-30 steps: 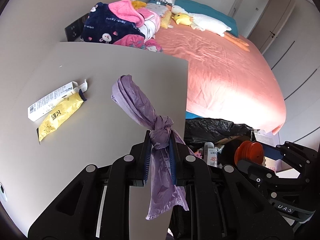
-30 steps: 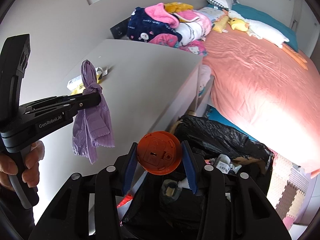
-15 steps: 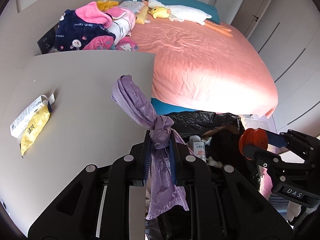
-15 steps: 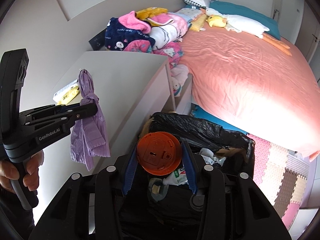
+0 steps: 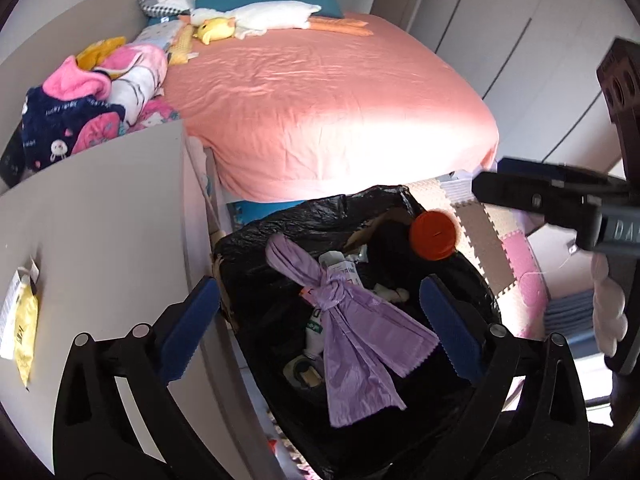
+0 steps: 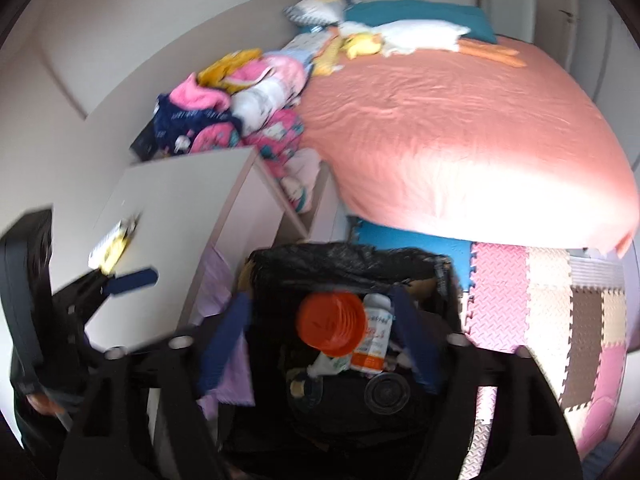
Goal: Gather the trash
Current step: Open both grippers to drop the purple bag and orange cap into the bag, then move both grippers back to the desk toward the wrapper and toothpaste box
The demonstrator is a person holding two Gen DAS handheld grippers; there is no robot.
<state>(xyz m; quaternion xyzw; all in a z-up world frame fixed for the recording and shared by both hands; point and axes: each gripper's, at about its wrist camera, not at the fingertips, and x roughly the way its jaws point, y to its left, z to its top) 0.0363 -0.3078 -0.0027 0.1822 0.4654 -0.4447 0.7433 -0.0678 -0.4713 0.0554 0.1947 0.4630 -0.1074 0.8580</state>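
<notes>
The bin (image 5: 472,276), lined in black, is seen beside the surface (image 5: 100,216). Both grippers are spread wide over it, left (image 5: 320,320) and right (image 6: 320,344); the purple bag (image 5: 352,320) and orange lid (image 6: 330,324) appear released, dropping in. Next, the yellow packet (image 5: 24,332) at the surface's left edge is likely to be fetched.

You're facing a sunlit bed (image 5: 320,92) in salmon sheets, clothes (image 5: 88,96) heaped beside the grey desk (image 5: 100,208), foam mats (image 6: 552,300) on the floor and white wardrobe doors (image 5: 500,32) along the far wall.
</notes>
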